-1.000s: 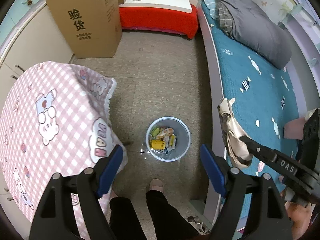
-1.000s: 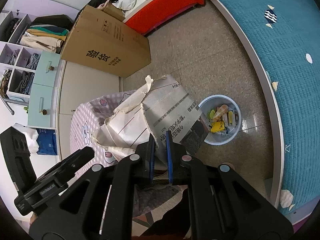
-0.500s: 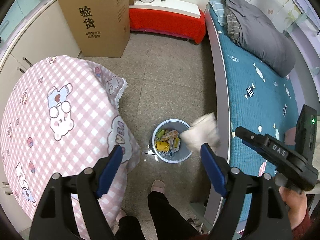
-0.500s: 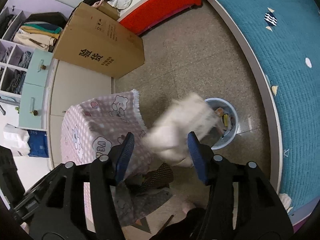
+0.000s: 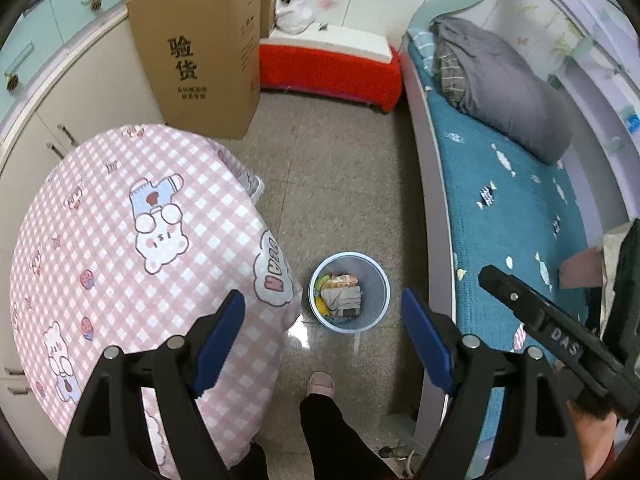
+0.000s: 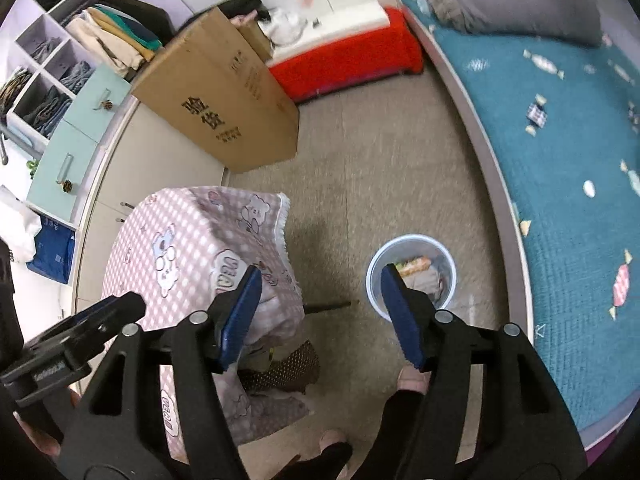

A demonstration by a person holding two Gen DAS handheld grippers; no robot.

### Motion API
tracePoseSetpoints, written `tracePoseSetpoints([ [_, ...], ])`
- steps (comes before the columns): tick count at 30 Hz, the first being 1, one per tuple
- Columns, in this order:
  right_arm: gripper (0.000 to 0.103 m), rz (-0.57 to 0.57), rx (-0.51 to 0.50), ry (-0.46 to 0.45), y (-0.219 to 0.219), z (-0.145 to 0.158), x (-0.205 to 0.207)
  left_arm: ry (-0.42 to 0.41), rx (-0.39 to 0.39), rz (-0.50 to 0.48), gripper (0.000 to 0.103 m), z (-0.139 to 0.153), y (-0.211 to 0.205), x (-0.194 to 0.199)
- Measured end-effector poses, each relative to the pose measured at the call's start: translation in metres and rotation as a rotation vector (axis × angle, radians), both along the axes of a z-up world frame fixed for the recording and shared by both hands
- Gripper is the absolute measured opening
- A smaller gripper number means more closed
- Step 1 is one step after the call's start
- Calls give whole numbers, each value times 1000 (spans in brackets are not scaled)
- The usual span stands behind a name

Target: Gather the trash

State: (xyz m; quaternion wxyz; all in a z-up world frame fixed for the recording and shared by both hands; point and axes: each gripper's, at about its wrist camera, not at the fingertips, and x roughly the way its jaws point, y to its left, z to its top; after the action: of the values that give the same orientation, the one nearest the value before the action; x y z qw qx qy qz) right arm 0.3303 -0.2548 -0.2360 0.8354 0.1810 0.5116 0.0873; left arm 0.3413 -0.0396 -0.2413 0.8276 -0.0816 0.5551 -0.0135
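There was one pale blue trash bin [image 5: 349, 292] on the floor, holding several wrappers too jumbled to count. Two grippers showed, the left gripper [image 5: 324, 334] and the right gripper [image 6: 320, 312]. There was one cardboard box [image 5: 204, 52], one checked tablecloth [image 5: 120, 240], one bed [image 5: 516, 216] and one grey pillow [image 5: 508, 88].

Pink checked tablecloth [image 5: 132, 232], cardboard box [image 5: 204, 52], teal bed [image 5: 516, 216], red bench [image 5: 328, 68]

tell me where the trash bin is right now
The trash bin stands on the floor between the pink checked table and the bed, low in the middle of the left wrist view, just ahead of the person's foot.
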Motion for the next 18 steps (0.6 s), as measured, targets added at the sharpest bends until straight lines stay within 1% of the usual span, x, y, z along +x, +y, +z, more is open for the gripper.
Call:
tracePoseSetpoints([
  [1,63,-10,-9,-20,4,8,-9,-12,-2,-9,79,4,2,-4],
  [6,66,-69,-62,-131,28,47,-62,-122,12,-81,79,39,13,-42],
  [10,67,-120,-112,-234,53,78,-111,-245,27,-141,80,72,30,-87],
  [12,69,-153,-137,-296,67,94,-142,-299,33,-165,80,88,41,-110],
  [15,73,-197,-161,-372,85,113,-185,-385,37,-192,84,112,54,-145],
  [18,75,-230,-196,-425,101,129,-222,-469,57,-211,86,133,61,-177],
])
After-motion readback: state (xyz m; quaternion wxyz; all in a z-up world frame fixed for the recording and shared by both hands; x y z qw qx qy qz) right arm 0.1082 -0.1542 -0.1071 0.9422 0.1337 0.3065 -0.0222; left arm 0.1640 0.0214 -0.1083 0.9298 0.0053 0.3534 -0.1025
